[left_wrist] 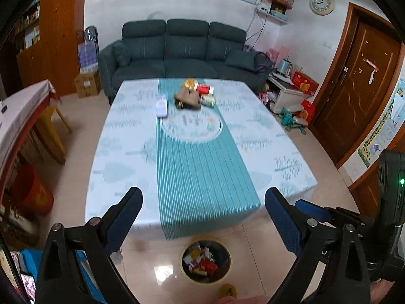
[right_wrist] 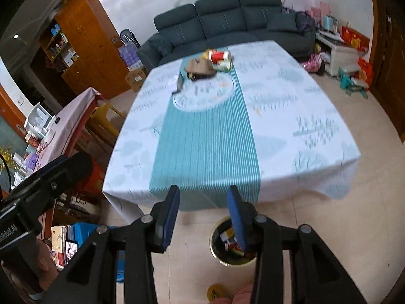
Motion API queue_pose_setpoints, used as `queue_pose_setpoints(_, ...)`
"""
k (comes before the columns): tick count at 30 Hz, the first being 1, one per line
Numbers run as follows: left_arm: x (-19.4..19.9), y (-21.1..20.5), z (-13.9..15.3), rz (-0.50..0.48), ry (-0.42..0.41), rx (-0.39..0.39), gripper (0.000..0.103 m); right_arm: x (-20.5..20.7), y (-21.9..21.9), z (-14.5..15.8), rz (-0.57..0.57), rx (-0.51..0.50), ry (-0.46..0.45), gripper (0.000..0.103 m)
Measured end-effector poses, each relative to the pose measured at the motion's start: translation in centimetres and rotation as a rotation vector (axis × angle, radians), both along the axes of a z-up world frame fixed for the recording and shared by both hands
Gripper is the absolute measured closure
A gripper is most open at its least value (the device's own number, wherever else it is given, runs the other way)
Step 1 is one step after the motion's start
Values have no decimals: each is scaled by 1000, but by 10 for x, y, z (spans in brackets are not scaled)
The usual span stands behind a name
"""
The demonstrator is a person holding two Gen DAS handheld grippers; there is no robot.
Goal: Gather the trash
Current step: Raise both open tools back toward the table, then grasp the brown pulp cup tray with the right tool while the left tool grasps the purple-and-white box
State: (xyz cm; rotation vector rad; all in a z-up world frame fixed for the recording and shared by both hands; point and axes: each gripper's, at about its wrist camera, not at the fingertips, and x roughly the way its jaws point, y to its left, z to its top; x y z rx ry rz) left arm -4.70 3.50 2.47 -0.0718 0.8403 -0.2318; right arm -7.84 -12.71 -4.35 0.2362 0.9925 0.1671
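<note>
A round waste bin (left_wrist: 205, 261) (right_wrist: 234, 243) with colourful wrappers inside stands on the floor at the near end of the table (left_wrist: 126, 152) (right_wrist: 291, 116). At the table's far end lies a pile of trash: a brown paper bag (left_wrist: 187, 98) (right_wrist: 198, 67), a red can (left_wrist: 205, 89) (right_wrist: 219, 56), a second can (left_wrist: 208, 100) (right_wrist: 224, 65) and a yellow packet (left_wrist: 189, 83). A white box (left_wrist: 161, 106) lies left of the pile. My left gripper (left_wrist: 203, 197) hangs wide open and empty above the near table edge. My right gripper (right_wrist: 203, 193) is open, nothing between its pads.
A dark sofa (left_wrist: 182, 48) stands behind the table. A second cloth-covered table (left_wrist: 22, 103) and a yellow chair (left_wrist: 54, 124) are at the left, a red bucket (left_wrist: 33, 190) beneath. Boxes and a stool (left_wrist: 293, 121) crowd the right, by a wooden door (left_wrist: 354, 88).
</note>
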Motion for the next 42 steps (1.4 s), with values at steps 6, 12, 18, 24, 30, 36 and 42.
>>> queue_pose_setpoints(6,31,-12,14,2,-54,37,7,35,2,26,47,-30,-68,64)
queue_pose_setpoints(12,98,-24,11,84,-30,67,7,99,-4,23,148,-34,-77,64)
queue_pose_setpoints(18,176,-29,-9,193,95,31,7,178,-27,11,261,-49,-30,64)
queue_pose_setpoints(24,253,-24,-48,269,218,-12,7,256,-48,-3,343,-54,-1,64)
queue_pose_setpoints(30,315,-13,-80,318,280,15,7,333,-42,-22,409,-11,33,64)
queue_pose_setpoints(36,375,8,-120,354,371,25,15,403,-10,-44,504,-27,29,43)
queue_pose_setpoints(42,409,25,-154,381,438,-9,18,458,19,-80,562,-14,67,40)
